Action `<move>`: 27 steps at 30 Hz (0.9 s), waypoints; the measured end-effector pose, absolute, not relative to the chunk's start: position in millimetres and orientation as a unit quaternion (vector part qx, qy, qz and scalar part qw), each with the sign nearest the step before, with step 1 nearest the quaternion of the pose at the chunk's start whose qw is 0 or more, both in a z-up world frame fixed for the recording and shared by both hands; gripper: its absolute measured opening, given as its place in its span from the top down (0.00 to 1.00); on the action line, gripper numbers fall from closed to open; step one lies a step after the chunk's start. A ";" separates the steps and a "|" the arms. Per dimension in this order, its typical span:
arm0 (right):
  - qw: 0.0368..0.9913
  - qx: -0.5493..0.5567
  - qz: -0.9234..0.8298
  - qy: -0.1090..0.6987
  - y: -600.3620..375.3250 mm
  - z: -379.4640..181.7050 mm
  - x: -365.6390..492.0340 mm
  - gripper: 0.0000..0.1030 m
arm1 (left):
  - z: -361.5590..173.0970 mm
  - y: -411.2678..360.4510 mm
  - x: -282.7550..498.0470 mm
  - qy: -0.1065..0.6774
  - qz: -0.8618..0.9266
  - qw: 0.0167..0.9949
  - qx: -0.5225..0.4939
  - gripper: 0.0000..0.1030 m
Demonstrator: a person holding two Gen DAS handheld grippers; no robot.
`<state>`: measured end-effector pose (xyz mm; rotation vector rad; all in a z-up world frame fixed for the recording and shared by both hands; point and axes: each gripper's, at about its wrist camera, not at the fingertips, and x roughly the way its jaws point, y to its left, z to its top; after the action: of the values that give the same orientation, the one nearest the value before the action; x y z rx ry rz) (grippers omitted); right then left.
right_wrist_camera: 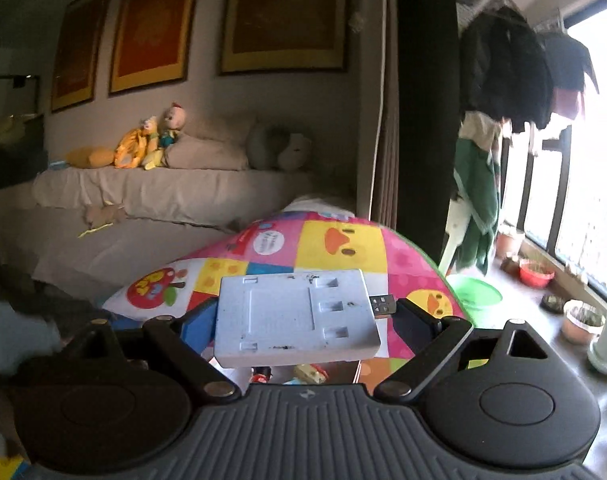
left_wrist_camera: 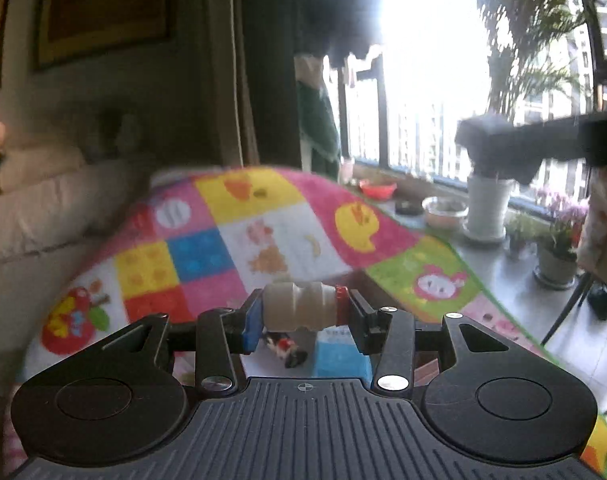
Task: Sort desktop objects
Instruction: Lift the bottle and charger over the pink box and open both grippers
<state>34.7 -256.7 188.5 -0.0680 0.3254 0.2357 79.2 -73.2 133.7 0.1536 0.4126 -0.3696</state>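
Note:
My left gripper (left_wrist_camera: 301, 312) is shut on a small beige bottle (left_wrist_camera: 297, 307) with a red cap, held sideways between the pads, lifted above the colourful play mat (left_wrist_camera: 231, 236). Below it on the mat lie a light blue box (left_wrist_camera: 339, 354) and a small red and black toy (left_wrist_camera: 287, 350). My right gripper (right_wrist_camera: 299, 316) is shut on a flat pale grey plastic card-like device (right_wrist_camera: 295, 316) with a USB plug (right_wrist_camera: 383, 305) sticking out at its right side. It is held level above the mat (right_wrist_camera: 343, 244), and small toys (right_wrist_camera: 309, 374) show beneath it.
A beige sofa (right_wrist_camera: 151, 196) with stuffed toys (right_wrist_camera: 151, 144) runs behind the mat. Flower pots (left_wrist_camera: 487, 208), bowls (left_wrist_camera: 443, 208) and a green basin (right_wrist_camera: 477, 292) stand on the grey floor by the window. The other gripper (left_wrist_camera: 535, 148) shows dark at upper right in the left wrist view.

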 end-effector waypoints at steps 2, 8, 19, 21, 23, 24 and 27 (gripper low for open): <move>0.976 -0.023 0.117 0.181 -256.2 175.9 55.6 0.11 | 110.0 -77.9 100.8 0.229 -0.188 0.952 0.070 0.54; 0.958 0.001 0.121 0.259 -247.8 125.7 117.8 0.11 | 58.4 -63.7 111.7 0.291 -0.202 0.934 0.042 0.29; 0.919 0.022 0.120 0.375 -206.4 47.4 228.9 0.11 | 22.7 6.0 55.6 0.324 -0.121 0.937 0.045 0.09; 0.910 0.017 0.113 0.398 -198.8 37.4 242.9 0.10 | 20.2 20.5 49.9 0.324 -0.097 0.940 0.043 0.07; 0.907 0.011 0.100 0.409 -192.9 33.6 246.7 0.10 | 18.2 36.1 46.2 0.329 -0.067 0.941 0.037 0.07; 0.908 0.005 0.097 0.407 -189.7 35.1 245.5 0.09 | 17.4 43.5 44.0 0.333 -0.055 0.941 0.032 0.07; 0.920 -0.010 0.104 0.379 -173.0 51.1 235.1 0.04 | 11.8 63.2 41.3 0.343 -0.026 0.939 0.013 0.06</move>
<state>235.1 -173.0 51.1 -0.0212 0.7790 0.2130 41.3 63.2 11.8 0.0264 0.7000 -0.0538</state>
